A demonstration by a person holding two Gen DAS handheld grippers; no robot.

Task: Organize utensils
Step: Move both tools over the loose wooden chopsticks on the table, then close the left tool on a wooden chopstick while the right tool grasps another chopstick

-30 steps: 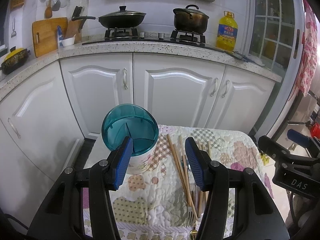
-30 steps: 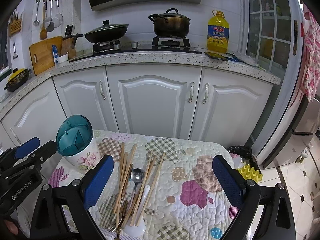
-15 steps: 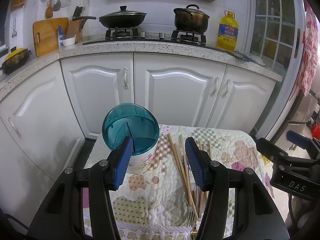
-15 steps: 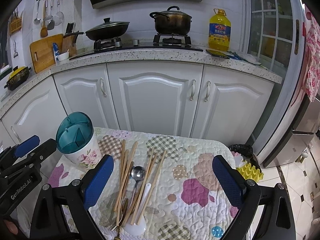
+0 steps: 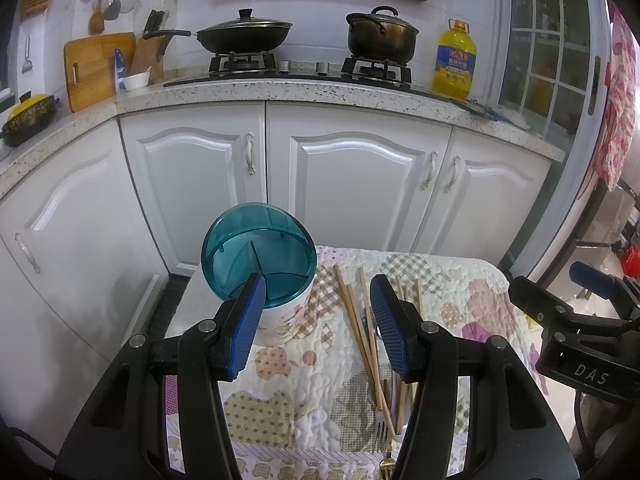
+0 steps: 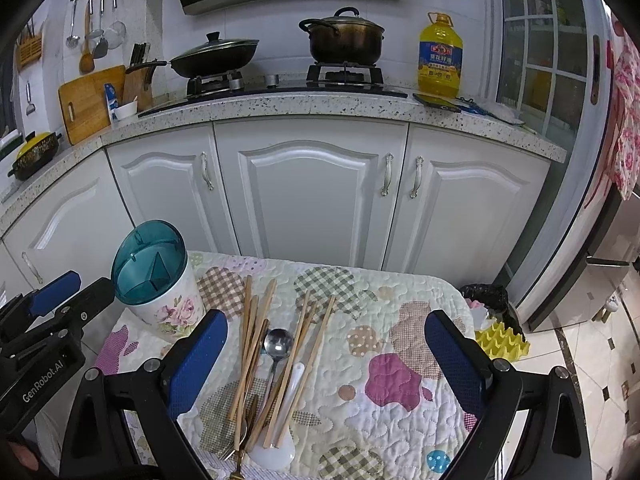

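Note:
A white floral utensil holder (image 5: 280, 316) with a teal divided top (image 6: 150, 262) stands at the table's far left. Several wooden chopsticks (image 6: 254, 344), a metal spoon (image 6: 277, 342), a white spoon (image 6: 276, 440) and a fork (image 5: 380, 434) lie loose on the patchwork cloth. My left gripper (image 5: 318, 322) is open and empty, hovering just right of the holder. My right gripper (image 6: 326, 364) is wide open and empty above the utensil pile. Each gripper shows in the other's view: the right one (image 5: 576, 332) and the left one (image 6: 48, 320).
The quilted cloth (image 6: 400, 360) covers a small table in front of white cabinets (image 6: 308, 192). Behind is a counter with a wok (image 6: 214, 56), pot (image 6: 344, 40) and oil bottle (image 6: 440, 58). A yellow egg tray (image 6: 504, 340) lies on the floor to the right.
Both views have risen and tipped slightly; the holder and utensils sit a little lower in the frames. Neither gripper has changed its opening.

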